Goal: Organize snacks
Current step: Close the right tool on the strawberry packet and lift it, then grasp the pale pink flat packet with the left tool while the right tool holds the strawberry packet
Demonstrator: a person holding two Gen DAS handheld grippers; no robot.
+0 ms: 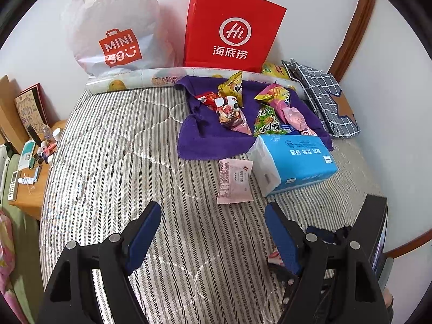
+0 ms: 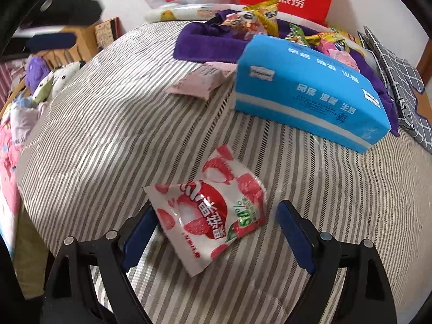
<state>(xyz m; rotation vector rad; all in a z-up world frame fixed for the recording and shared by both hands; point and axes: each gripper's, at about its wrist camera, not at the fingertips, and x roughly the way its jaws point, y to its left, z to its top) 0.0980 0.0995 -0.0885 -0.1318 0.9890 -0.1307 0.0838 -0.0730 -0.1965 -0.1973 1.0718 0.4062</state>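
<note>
Glossy lychee sachet (image 2: 208, 213), ribbed striped quilt (image 2: 108, 140), boxy blue tissue pack (image 2: 310, 91)

Bed cover (image 1: 113, 162) grey-and-white striped with quilted curves. Towel (image 1: 213, 145) solid purple. Tissue pack (image 2: 310, 91) bright blue, white band and white lettering. Lychee snack packet (image 2: 208, 213) white with red-pink fruit print, green patch. Small sachet (image 1: 235, 181) pale pink, red print. Far paper bag (image 1: 232, 27) red, white logo. Plastic bag (image 1: 113, 27) translucent white, red logo. Right cloth (image 1: 324, 91) navy with white grid. Tongs black, blue pads (image 2: 140, 237).
</note>
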